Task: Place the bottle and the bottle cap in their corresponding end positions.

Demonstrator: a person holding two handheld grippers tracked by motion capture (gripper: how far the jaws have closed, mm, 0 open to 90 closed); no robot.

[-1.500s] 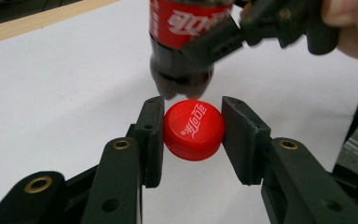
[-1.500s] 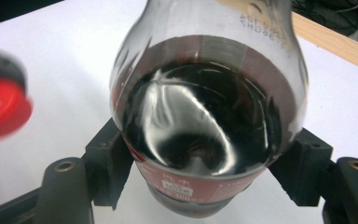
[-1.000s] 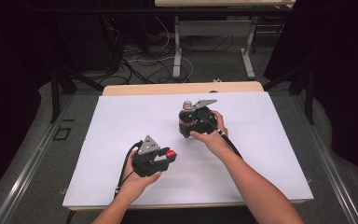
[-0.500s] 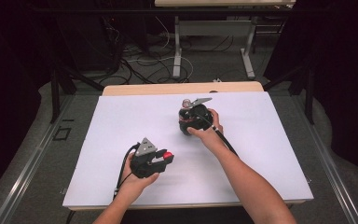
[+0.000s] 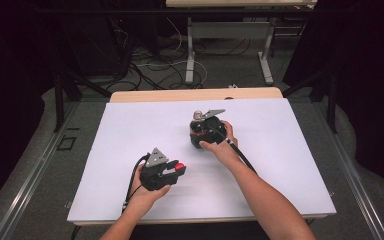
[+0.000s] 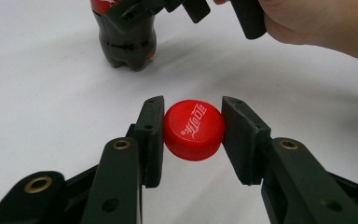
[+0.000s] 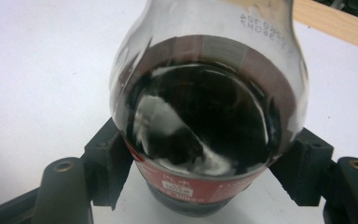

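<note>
A red bottle cap (image 6: 194,126) with white script sits between the pads of my left gripper (image 6: 193,140), which is shut on it just above the white table sheet. From above, that left gripper (image 5: 176,171) lies at the near left with the cap (image 5: 180,166) at its tip. My right gripper (image 7: 205,170) is shut on the lower body of a clear bottle (image 7: 205,107) of dark cola with a red label. From above, the right gripper (image 5: 198,134) is mid-table, and the bottle's uncapped neck (image 5: 198,115) rises past it. The bottle's base (image 6: 128,46) rests on the sheet.
A white sheet (image 5: 290,150) covers the table, with a strip of bare wood (image 5: 195,95) along the far edge. Cables trail from both grippers toward the near edge. Table legs and loose cables lie on the dark floor beyond.
My right gripper has come down a little with the bottle, toward the near left. The left gripper and the cap have stayed where they were.
</note>
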